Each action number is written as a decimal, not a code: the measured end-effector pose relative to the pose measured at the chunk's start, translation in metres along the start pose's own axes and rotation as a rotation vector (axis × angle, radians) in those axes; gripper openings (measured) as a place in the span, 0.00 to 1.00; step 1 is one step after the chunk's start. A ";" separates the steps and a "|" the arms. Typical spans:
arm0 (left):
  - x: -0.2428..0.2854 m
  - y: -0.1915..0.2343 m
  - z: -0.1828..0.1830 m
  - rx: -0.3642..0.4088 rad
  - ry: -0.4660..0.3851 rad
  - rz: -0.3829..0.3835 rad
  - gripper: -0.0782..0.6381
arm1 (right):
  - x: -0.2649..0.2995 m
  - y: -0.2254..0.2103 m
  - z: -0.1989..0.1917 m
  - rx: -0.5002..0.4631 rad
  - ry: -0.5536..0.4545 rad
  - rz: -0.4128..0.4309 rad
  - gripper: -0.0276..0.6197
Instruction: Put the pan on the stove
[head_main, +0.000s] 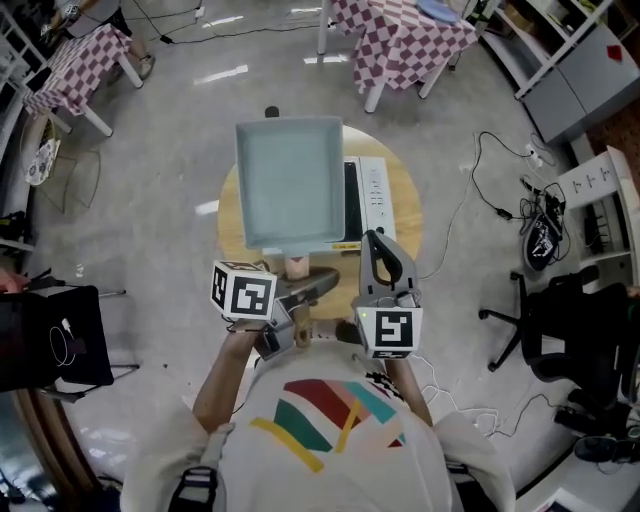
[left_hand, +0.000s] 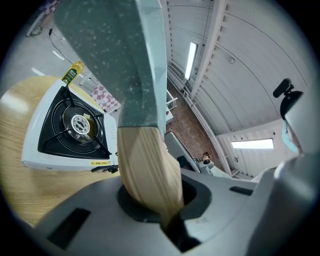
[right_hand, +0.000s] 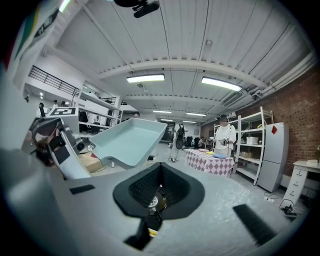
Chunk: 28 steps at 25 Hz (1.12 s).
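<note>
A square pale teal pan (head_main: 288, 182) hangs tilted in the air over the white gas stove (head_main: 368, 195), hiding most of it. The stove stands on a round wooden table (head_main: 405, 200). My left gripper (head_main: 305, 290) is shut on the pan's wooden handle (head_main: 297, 266). In the left gripper view the handle (left_hand: 147, 170) rises from the jaws, and the stove's burner (left_hand: 75, 125) lies to the left below the pan (left_hand: 120, 55). My right gripper (head_main: 374, 245) is shut and holds nothing, at the table's near right. The right gripper view shows the pan (right_hand: 127, 142) up at the left.
A yellow-labelled bottle (left_hand: 71, 74) stands behind the stove. Tables with checked cloths (head_main: 400, 40) are at the far side. A black chair (head_main: 560, 330) and floor cables (head_main: 490, 190) lie to the right. A person in white (right_hand: 224, 135) stands by shelves.
</note>
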<state>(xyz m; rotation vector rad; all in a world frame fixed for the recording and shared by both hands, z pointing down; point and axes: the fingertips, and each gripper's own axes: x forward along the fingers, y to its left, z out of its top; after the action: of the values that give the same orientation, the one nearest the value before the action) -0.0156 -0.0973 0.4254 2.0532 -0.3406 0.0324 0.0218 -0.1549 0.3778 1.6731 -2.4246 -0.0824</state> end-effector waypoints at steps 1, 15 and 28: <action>0.001 -0.001 0.000 0.000 -0.002 0.001 0.12 | 0.002 0.000 0.001 -0.001 -0.002 0.009 0.04; 0.019 0.003 0.012 0.025 -0.021 0.045 0.12 | 0.012 -0.016 0.000 -0.005 -0.005 0.068 0.04; 0.027 0.008 0.021 0.039 -0.012 0.042 0.12 | 0.020 -0.047 -0.010 0.016 -0.006 -0.015 0.04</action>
<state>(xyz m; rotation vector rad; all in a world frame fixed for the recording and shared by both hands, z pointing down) 0.0056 -0.1254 0.4268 2.0858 -0.3933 0.0526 0.0603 -0.1898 0.3827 1.7001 -2.4237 -0.0708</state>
